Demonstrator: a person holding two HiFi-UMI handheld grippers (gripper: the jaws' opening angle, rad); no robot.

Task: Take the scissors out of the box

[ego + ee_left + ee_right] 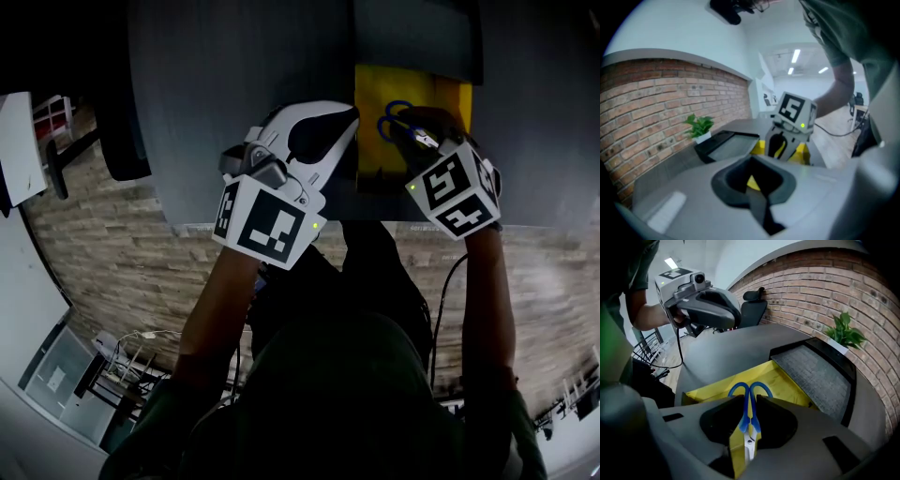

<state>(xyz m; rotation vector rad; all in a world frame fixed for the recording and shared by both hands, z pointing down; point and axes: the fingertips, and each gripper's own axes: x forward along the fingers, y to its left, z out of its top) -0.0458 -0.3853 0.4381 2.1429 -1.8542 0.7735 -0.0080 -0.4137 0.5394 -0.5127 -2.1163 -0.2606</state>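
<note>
Right claw [746,403] tight on scissors [742,422]

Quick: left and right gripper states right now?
Left gripper: closed, holding nothing.
Right gripper: closed on the scissors.

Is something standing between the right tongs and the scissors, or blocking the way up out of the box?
Nothing visible does. The right tongs are shut on the blue-handled metal scissors inside the open-topped yellow box. The left tongs are at the box's left edge, not over the scissors.
</note>
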